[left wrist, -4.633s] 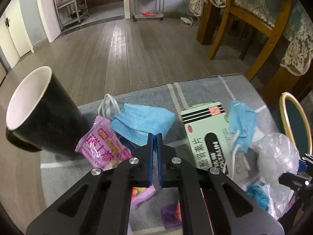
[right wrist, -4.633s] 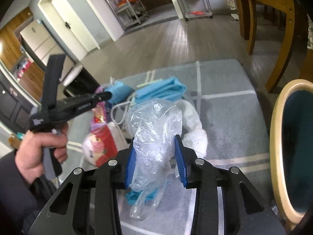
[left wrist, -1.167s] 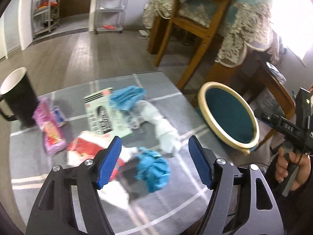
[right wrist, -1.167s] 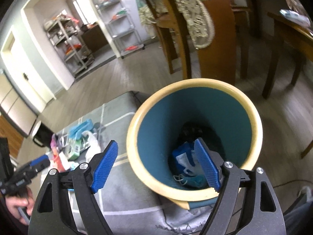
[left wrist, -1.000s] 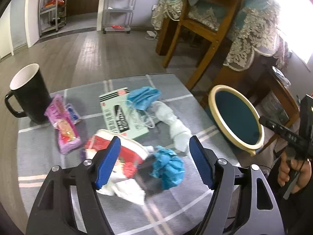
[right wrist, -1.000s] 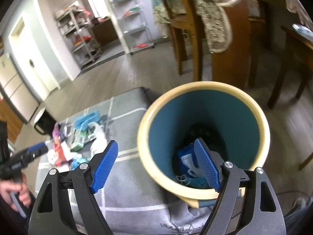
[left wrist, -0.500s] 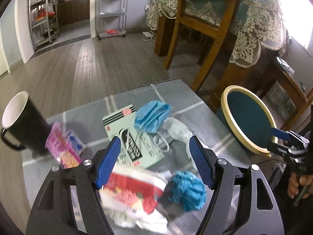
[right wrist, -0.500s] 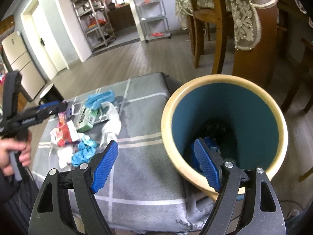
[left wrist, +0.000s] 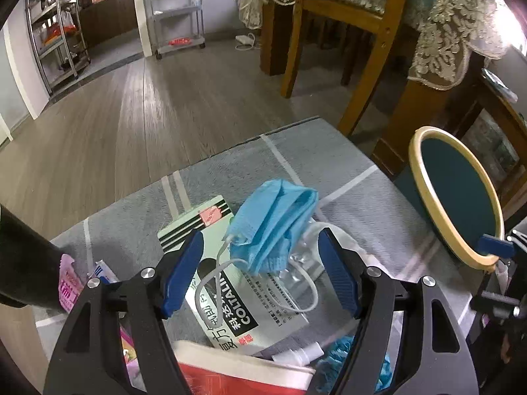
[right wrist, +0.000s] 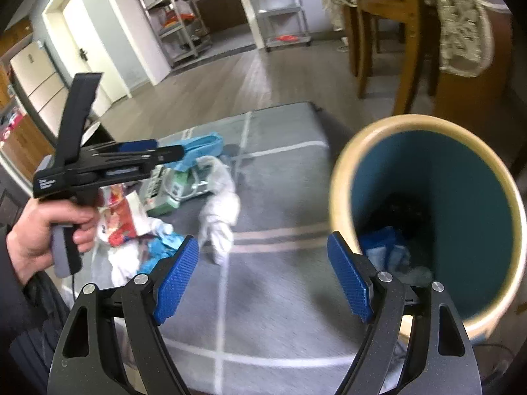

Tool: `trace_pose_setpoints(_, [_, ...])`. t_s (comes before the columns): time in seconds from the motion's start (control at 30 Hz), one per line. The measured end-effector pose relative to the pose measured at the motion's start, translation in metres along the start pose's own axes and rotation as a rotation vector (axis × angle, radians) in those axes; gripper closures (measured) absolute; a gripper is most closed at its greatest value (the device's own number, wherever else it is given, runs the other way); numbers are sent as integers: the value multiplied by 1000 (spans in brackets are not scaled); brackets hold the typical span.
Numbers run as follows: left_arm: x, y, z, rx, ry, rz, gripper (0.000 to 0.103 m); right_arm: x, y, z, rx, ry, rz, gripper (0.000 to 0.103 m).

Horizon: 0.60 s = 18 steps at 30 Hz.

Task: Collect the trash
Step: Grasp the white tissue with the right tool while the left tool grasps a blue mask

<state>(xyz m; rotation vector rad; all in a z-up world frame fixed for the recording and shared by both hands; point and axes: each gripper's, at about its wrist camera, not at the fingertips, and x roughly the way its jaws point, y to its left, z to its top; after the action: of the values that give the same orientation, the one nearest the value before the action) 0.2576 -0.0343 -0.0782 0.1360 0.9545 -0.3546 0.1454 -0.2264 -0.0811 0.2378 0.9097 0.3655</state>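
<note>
On the grey cloth-covered table a blue face mask lies crumpled over a green-white box. My left gripper hangs open just above them, with nothing between its pads. A red-white packet and a blue crumpled wad sit under its frame. In the right wrist view my right gripper is open and empty over bare cloth. A white wad lies ahead of it. The teal bin with a cream rim stands to its right and holds blue trash.
A black mug and a pink packet sit at the table's left. A wooden chair and a lace-covered table stand behind the bin. Metal shelves line the far wall. A hand holds the left gripper.
My left gripper moved forward and lower over the mask and box. My right gripper swung left from above the bin toward the table. Both stayed open.
</note>
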Motion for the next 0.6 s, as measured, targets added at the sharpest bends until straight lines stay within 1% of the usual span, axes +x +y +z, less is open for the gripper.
trace_pose_setpoints(0.1, [6, 2, 0, -8, 20, -5, 34, 18, 13, 7, -12, 24, 20, 22])
trace_pose_setpoints(0.17, [10, 3, -1, -10, 41, -5, 46, 28, 21, 10, -14, 42, 33, 22])
trace_pose_setpoints(0.2, [12, 4, -2, -15, 53, -10, 49, 35, 25, 12, -17, 54, 37, 22])
trace_pose_setpoints(0.23, [13, 5, -3, -22, 59, -17, 55, 41, 28, 13, -18, 63, 40, 22])
trace_pose_setpoints(0.27, [13, 7, -3, -35, 66, -26, 63, 48, 31, 15, -20, 75, 42, 22])
trace_pose_setpoints(0.3, [14, 8, -4, -42, 72, -31, 67, 55, 33, 16, -21, 86, 42, 23])
trace_pose_setpoints(0.37, [15, 12, -6, -58, 79, -39, 81, 66, 37, 19, -22, 106, 41, 28])
trace_pose_setpoints(0.4, [14, 13, -6, -64, 80, -45, 85, 71, 38, 17, -23, 118, 39, 33])
trace_pose_setpoints(0.43, [14, 14, -7, -71, 78, -49, 90, 75, 39, 17, -23, 128, 37, 39])
trace_pose_setpoints(0.47, [13, 15, -7, -76, 73, -49, 96, 79, 38, 15, -23, 141, 33, 43])
trace_pose_setpoints(0.5, [11, 16, -7, -81, 67, -50, 98, 83, 38, 13, -23, 153, 30, 52])
trace_pose_setpoints(0.53, [9, 17, -8, -92, 57, -58, 98, 85, 37, 11, -22, 163, 25, 59])
trace_pose_setpoints(0.57, [7, 18, -7, -99, 51, -64, 99, 82, 36, 9, -25, 147, 23, 62])
trace_pose_setpoints(0.6, [4, 18, -7, -105, 41, -66, 99, 81, 35, 7, -20, 151, 35, 69])
